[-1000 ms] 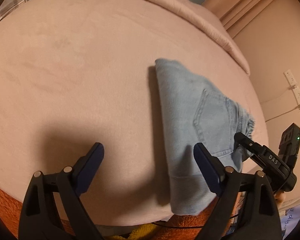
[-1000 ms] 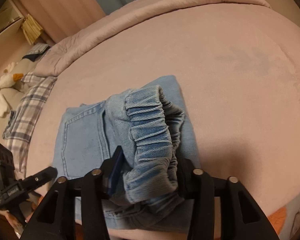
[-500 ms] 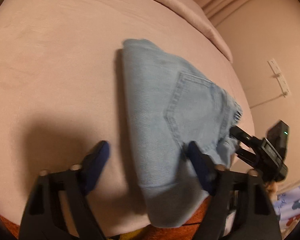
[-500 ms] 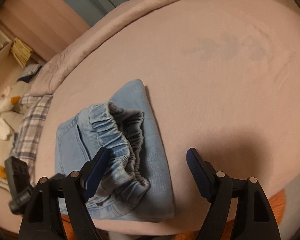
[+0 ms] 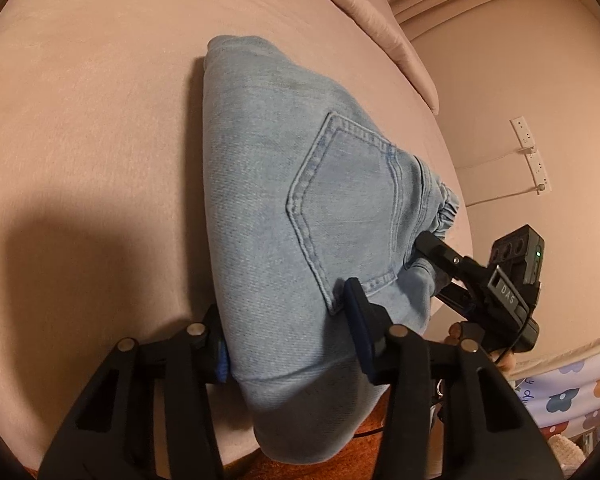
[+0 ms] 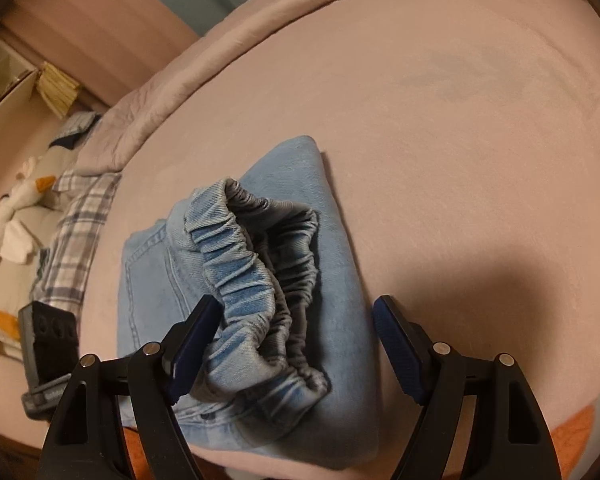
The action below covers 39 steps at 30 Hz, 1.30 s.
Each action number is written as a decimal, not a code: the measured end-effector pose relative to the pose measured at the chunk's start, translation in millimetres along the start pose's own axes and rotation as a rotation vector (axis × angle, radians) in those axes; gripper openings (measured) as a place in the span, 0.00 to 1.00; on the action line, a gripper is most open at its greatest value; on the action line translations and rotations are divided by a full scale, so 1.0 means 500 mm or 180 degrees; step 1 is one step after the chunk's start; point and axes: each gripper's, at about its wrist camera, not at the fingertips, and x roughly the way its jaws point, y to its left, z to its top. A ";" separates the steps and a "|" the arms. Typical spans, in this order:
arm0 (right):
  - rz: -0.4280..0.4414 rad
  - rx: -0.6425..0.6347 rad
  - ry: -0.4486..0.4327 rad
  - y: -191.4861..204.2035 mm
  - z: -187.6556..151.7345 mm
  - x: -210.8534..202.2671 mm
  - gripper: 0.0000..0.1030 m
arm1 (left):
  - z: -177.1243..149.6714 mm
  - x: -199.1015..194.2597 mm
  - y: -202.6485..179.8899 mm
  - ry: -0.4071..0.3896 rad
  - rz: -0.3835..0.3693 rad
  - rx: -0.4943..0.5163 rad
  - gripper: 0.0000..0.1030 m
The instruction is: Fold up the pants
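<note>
Left gripper (image 5: 290,334) clamps the folded pants' (image 5: 300,208) near edge; right gripper (image 6: 296,346) stands wide, straddling the waistband (image 6: 252,276).

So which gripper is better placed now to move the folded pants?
Left. The left gripper is closed on the near edge of the pants, fabric between its fingers. The right gripper is open, with only the waistband lying loose between its fingers.

pants (image 5: 284,184) on bed (image 5: 80,120), near its edge
</note>
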 end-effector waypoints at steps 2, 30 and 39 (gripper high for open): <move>0.0188 0.0049 -0.0045 -0.017 0.004 0.006 0.78 | 0.000 0.005 -0.012 -0.0036 0.0051 0.0048 0.40; 0.0045 -0.0734 -0.0561 0.190 0.150 0.023 0.42 | 0.181 -0.039 -0.076 -0.0954 0.0850 0.0538 0.27; -0.0096 -0.0922 -0.0337 0.207 0.205 0.118 0.42 | 0.243 -0.017 -0.003 -0.0869 0.0998 0.0280 0.27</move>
